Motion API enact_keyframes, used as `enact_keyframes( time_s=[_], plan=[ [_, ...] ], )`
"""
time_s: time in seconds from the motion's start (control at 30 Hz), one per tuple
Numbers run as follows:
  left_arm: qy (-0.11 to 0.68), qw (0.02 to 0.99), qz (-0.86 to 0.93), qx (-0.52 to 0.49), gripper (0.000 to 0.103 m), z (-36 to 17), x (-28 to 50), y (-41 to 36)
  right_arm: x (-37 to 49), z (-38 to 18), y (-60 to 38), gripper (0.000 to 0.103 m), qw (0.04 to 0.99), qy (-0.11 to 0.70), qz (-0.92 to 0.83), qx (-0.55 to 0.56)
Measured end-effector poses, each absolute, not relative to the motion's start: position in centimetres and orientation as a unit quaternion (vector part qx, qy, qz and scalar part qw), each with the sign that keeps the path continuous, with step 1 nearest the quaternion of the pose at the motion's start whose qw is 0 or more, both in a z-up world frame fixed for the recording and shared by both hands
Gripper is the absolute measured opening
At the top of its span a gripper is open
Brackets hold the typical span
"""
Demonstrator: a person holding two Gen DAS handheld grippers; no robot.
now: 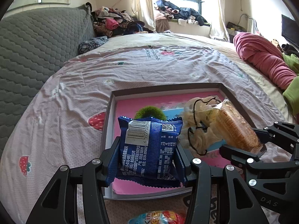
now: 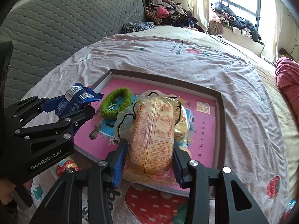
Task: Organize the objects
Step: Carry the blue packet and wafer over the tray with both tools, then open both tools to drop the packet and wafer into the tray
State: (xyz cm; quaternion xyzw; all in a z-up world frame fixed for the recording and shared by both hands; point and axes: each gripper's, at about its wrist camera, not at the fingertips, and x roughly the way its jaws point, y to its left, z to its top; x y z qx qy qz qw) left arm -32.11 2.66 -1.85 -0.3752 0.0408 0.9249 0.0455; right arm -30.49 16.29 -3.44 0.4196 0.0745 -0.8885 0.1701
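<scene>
My left gripper (image 1: 148, 147) is shut on a blue snack packet (image 1: 149, 145) and holds it over the near left corner of a shallow box (image 1: 164, 88) with a pink lining. The packet also shows in the right wrist view (image 2: 74, 100). My right gripper (image 2: 149, 149) is shut on a clear-wrapped orange cracker pack (image 2: 153, 136), over the box's (image 2: 221, 130) near side. In the box lie a green fuzzy hair tie (image 2: 115, 104) and a cream cloth pouch with a black cord (image 1: 196, 127).
The box sits on a bed with a strawberry-print sheet (image 1: 112, 71). A red and blue wrapped sweet (image 1: 158, 218) lies on the sheet just before the box. A grey quilted headboard (image 1: 37, 52) stands at the left, a pink blanket (image 1: 265, 59) at the right.
</scene>
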Motion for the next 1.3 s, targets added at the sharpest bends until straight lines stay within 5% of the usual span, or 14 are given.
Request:
enact_keyframes(
  time_s=[0.97,1.3],
  plan=[
    [0.033,0.043,0.907,-0.419,0.055,-6.5,-33.7,2.2,-31.6,-7.9,14.8,0.045,0.168,0.091,-0.874,0.447],
    [0.019,0.048,0.900,-0.432,0.068,-6.6,-33.2,1.8,-31.6,-8.0,15.0,0.045,0.167,0.092,-0.872,0.452]
  ],
)
